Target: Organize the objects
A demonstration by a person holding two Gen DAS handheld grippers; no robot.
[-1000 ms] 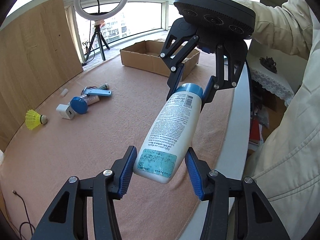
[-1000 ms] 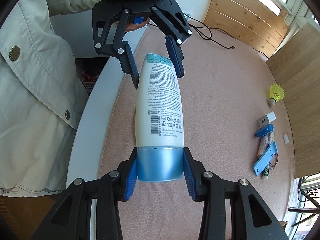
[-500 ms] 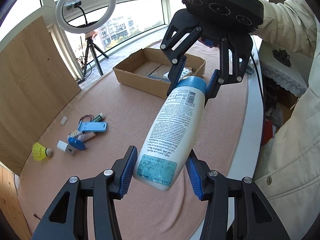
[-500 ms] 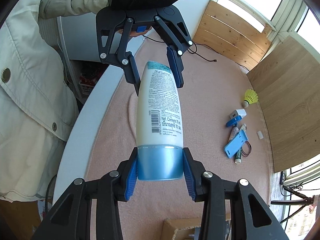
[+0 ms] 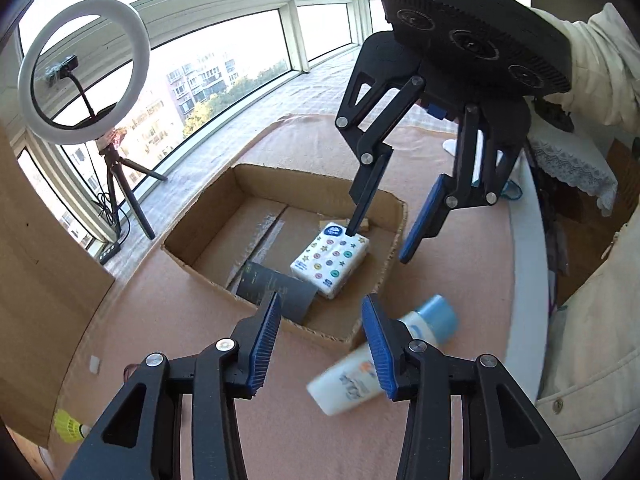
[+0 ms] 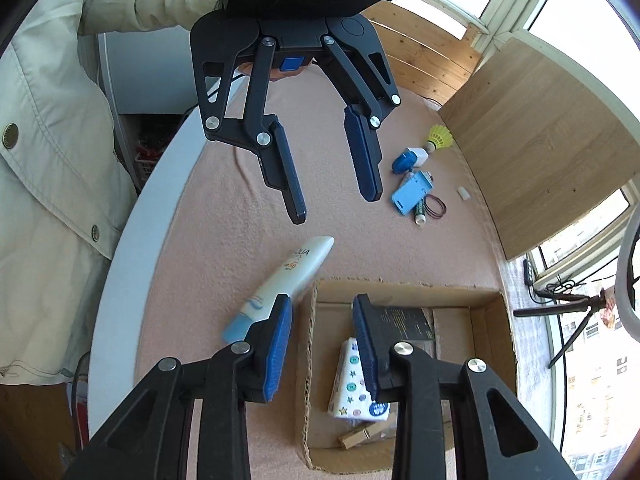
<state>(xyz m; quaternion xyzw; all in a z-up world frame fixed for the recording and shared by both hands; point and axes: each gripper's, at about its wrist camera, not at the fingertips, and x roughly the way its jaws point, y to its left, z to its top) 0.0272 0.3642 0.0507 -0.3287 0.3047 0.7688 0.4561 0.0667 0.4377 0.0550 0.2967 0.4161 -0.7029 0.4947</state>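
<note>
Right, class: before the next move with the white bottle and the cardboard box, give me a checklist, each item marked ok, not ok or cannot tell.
1. Bottle inside the cardboard box: not ok; it is outside, beside the box wall, over the pink cloth.
2. Bottle at rest: cannot tell; it looks blurred.
3. Left gripper free: ok; its jaws are closing with nothing between them.
4. Right gripper free: ok; its jaws are closing, also on nothing.
5. Room in the box: ok; bare floor shows beside the tissue pack and dark packet.
</note>
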